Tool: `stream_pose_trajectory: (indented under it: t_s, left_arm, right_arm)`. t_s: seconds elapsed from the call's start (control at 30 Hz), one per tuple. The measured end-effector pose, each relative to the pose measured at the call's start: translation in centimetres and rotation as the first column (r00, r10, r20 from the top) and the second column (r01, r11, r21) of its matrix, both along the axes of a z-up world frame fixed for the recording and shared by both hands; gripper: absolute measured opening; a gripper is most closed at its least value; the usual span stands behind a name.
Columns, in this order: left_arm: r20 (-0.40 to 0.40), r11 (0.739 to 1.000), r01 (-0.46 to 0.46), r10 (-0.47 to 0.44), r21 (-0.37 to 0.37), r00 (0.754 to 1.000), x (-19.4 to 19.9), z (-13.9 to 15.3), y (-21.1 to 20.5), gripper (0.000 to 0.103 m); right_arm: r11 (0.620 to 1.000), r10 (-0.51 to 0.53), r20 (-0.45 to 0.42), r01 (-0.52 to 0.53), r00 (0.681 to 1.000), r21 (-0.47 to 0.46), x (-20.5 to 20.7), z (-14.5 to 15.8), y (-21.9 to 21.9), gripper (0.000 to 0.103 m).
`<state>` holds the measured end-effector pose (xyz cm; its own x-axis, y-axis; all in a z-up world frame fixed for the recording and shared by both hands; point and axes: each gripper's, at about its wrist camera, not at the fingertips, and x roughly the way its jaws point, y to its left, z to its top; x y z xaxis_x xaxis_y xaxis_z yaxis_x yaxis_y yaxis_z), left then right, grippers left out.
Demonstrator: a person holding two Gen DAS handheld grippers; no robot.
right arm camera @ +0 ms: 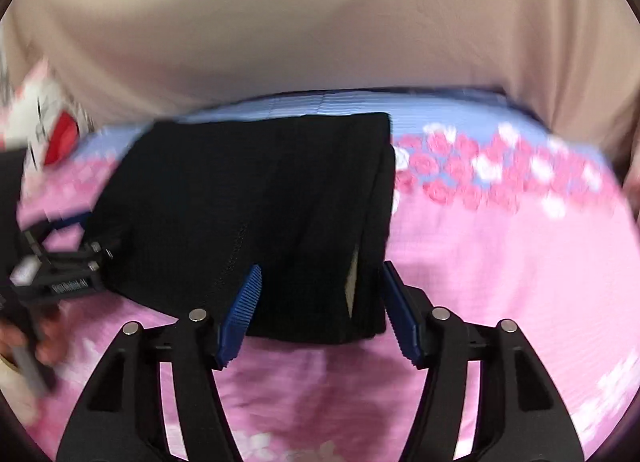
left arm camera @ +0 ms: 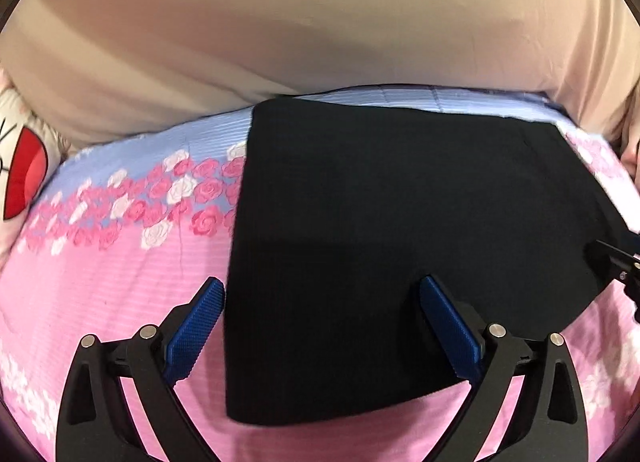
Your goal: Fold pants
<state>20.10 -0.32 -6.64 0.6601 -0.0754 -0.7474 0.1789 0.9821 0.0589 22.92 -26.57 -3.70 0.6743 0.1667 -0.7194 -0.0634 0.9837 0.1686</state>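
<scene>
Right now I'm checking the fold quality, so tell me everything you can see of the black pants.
The black pants are a dark, matte, finely ribbed fabric, folded into a flat, compact rectangle on the pink floral bedsheet. In the right wrist view several stacked layers show along one edge, with a pale tag peeking out between them. Both grippers straddle the near edge with open jaws; neither visibly pinches the cloth.

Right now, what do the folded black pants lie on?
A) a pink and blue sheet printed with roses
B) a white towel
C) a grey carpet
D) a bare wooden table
A: the black pants lie flat on a pink and blue sheet with a band of printed roses.
</scene>
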Motion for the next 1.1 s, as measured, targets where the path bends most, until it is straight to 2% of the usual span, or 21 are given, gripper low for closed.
stream_pose_trajectory:
  t_s: [0.17,0.23,0.4,0.53,0.77,1.1]
  left_arm:
    - [0.052,0.999,-0.044,0.044,-0.004,0.998,-3.0,3.4,1.1,0.095]
    - [0.058,0.998,-0.065,0.066,-0.017,0.996,-5.1,4.9,1.4,0.095]
    - [0.051,0.996,-0.089,0.09,-0.029,0.995,-9.1,6.7,1.5,0.095]
    - [0.071,0.994,-0.105,0.106,-0.019,0.992,-11.5,7.2,1.8,0.095]
    - [0.07,0.995,-0.1,0.1,-0.003,0.993,-14.9,7.3,1.8,0.095]
    - [0.067,0.996,-0.09,0.088,0.027,0.994,-17.5,6.7,1.4,0.095]
  right_arm:
    - [0.999,-0.047,0.101,0.045,0.994,0.025,-4.5,4.0,-0.5,0.061]
    - [0.998,-0.053,0.124,0.051,0.991,0.023,-6.3,5.2,-0.1,0.081]
    - [0.999,-0.046,0.175,0.046,0.983,0.005,-10.3,7.2,1.3,0.085]
    - [0.999,-0.05,0.189,0.049,0.981,0.01,-12.7,7.9,2.1,0.093]
    - [0.999,-0.053,0.171,0.051,0.984,0.021,-15.6,7.6,3.2,0.094]
    - [0.996,-0.069,0.148,0.061,0.986,0.06,-17.6,7.0,3.2,0.095]
